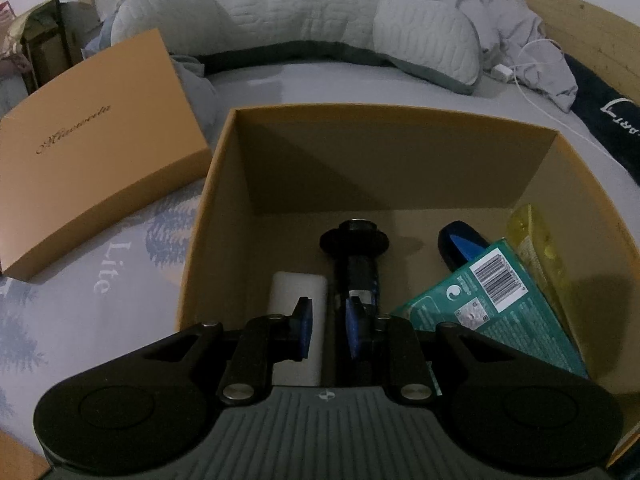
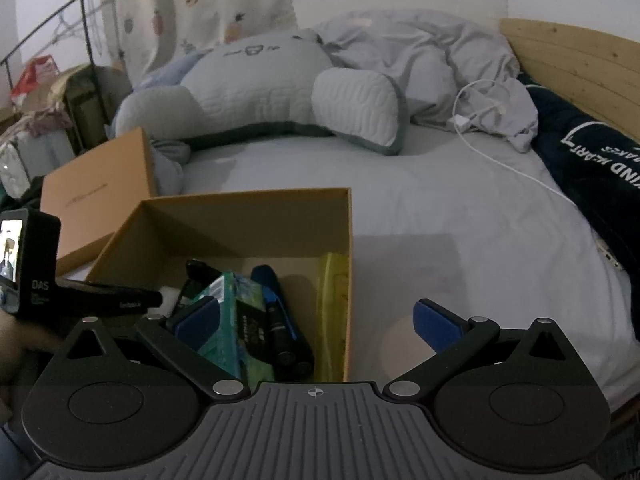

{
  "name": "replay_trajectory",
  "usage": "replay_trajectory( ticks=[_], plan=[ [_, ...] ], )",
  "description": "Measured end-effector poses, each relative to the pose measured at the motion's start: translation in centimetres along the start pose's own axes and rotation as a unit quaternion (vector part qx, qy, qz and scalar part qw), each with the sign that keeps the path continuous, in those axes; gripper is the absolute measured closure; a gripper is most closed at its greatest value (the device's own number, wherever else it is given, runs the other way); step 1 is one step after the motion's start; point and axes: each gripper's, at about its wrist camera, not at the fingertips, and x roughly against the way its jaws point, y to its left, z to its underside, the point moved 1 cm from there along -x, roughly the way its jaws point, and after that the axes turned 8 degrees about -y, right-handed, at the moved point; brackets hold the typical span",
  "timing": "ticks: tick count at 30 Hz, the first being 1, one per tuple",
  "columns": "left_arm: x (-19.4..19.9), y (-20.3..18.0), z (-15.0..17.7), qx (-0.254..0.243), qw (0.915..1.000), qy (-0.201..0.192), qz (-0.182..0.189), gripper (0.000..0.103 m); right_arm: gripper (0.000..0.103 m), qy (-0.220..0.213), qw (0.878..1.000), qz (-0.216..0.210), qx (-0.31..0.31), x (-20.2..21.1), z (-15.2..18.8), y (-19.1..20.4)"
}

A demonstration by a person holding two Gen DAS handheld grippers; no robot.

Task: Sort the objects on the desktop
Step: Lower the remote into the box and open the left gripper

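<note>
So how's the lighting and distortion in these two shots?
Left wrist view: dim, the box interior deep in shadow, fisheye bending its walls. Right wrist view: brighter on the bed, the headboard curved by the lens, corners vignetted.

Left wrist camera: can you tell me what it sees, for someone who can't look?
The left gripper, nearly shut and empty, hangs over an open orange box on a bed. Inside lie a white block, black tool, green packet and yellow item. The lid lies alongside.

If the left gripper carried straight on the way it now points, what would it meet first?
Most likely the black cylindrical object standing in the orange box: it lies straight ahead of the left gripper, just beyond the nearly shut fingertips. The white block lies slightly left. Depth is unclear.
</note>
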Motion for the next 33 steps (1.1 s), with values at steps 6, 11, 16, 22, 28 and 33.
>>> replay_trajectory(
  ticks=[6,11,16,22,28,33],
  plan=[
    [0.2,0.5,-0.4,-0.007,0.9999,-0.009,0.004,0.082,0.000,0.002,1.000,-0.001,0.000,-0.2,0.0,0.1],
    [1.1,0.3,-0.5,-0.018,0.9995,-0.022,0.010,0.082,0.000,0.002,1.000,0.000,0.000,0.0,0.0,-0.1],
    [2.1,0.1,-0.6,-0.025,0.9988,-0.037,0.019,0.078,0.000,0.002,1.000,0.000,0.001,0.1,0.1,-0.1],
    [3.6,0.4,-1.0,-0.025,0.9975,-0.058,0.032,0.061,0.000,0.001,1.000,0.002,0.002,0.1,0.2,-0.1],
    [4.7,1.0,-0.8,-0.024,0.9959,-0.077,0.041,0.047,0.000,0.002,1.000,0.003,0.005,0.2,0.2,0.0],
    [5.9,1.2,-0.6,-0.025,0.9930,-0.105,0.048,0.031,0.000,0.001,1.000,0.005,0.007,0.3,0.1,-0.1]
  ],
)
